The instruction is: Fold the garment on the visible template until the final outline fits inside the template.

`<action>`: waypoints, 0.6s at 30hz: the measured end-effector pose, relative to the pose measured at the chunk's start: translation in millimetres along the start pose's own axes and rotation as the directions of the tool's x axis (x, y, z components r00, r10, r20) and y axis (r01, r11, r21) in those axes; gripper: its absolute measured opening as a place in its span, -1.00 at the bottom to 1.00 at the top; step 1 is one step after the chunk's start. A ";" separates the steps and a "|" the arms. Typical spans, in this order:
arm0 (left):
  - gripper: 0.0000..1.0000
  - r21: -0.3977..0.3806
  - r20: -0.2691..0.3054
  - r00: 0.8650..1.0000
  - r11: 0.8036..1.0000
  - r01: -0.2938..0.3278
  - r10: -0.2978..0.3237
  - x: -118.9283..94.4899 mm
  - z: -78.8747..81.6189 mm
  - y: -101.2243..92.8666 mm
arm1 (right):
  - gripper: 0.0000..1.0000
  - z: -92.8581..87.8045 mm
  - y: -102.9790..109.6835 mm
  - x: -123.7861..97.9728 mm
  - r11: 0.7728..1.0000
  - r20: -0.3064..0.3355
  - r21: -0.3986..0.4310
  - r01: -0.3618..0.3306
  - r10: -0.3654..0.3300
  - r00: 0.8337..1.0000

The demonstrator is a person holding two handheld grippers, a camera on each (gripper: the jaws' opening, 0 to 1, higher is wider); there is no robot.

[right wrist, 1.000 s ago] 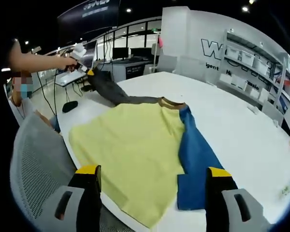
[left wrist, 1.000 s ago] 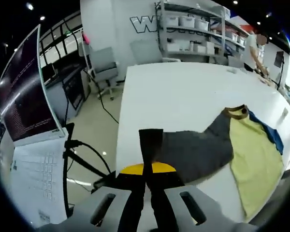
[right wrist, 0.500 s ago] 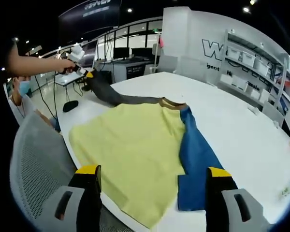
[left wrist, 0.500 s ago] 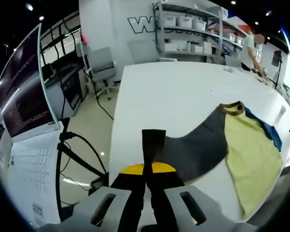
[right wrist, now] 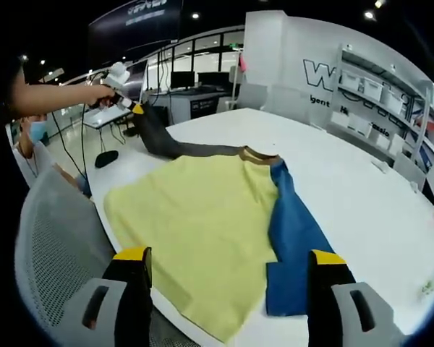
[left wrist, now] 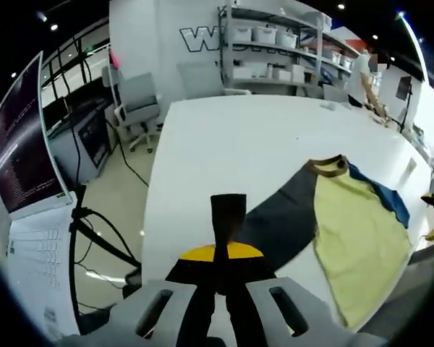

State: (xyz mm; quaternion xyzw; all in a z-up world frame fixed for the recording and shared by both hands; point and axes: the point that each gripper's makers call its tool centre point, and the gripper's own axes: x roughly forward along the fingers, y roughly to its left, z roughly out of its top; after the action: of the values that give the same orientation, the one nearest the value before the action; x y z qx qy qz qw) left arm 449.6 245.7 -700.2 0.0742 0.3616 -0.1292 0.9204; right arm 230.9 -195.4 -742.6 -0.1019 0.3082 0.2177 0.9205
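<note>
The garment (right wrist: pixel 202 217) lies spread on the white counter (right wrist: pixel 362 195), its yellow body in the middle, the blue sleeve (right wrist: pixel 293 249) folded down along its right edge and the grey sleeve (right wrist: pixel 170 143) drawn out long toward the far left. The left tool (left wrist: pixel 228 217) is clamped on that grey sleeve's (left wrist: pixel 275 220) cuff, jaws pressed together on the dark fabric, and in the right gripper view it (right wrist: pixel 126 101) sits in a hand at the sleeve's far-left end, lifted off the counter edge. So the sleeve's long axis runs from the collar out to the left tool, and the body lies to the right of and nearer than that tool; folding it in would likely mean carrying the cuff back along that line, across the yellow panel. The right tool (right wrist: pixel 228 289) hangs with jaws spread wide and nothing between them, over the garment's near hem, closer to the blue sleeve and the bottom edge. No template outline can be made out on the counter.
</note>
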 end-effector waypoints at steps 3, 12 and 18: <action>-0.90 -0.029 0.020 0.999 0.999 0.028 -0.027 0.6 8.3 -9.0 | 0.76 -0.2 -1.7 -0.5 1.000 0.001 -0.001 0.003 -0.003 1.000; -0.90 -0.018 0.053 0.995 0.996 0.085 -0.084 4.7 28.6 -41.1 | 0.78 -2.1 -8.7 -1.8 0.999 0.015 0.024 0.022 -0.022 1.000; -0.90 -0.015 0.064 0.992 0.994 0.110 -0.109 8.9 36.4 -54.4 | 0.77 -3.9 -10.7 -3.9 0.999 0.018 0.026 0.026 -0.027 0.999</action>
State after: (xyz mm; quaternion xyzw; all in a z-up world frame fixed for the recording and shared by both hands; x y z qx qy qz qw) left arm 463.6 183.6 -682.2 0.0417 0.3372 -0.1785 0.9234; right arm 230.9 -207.4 -742.7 -0.0923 0.3012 0.2024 0.9272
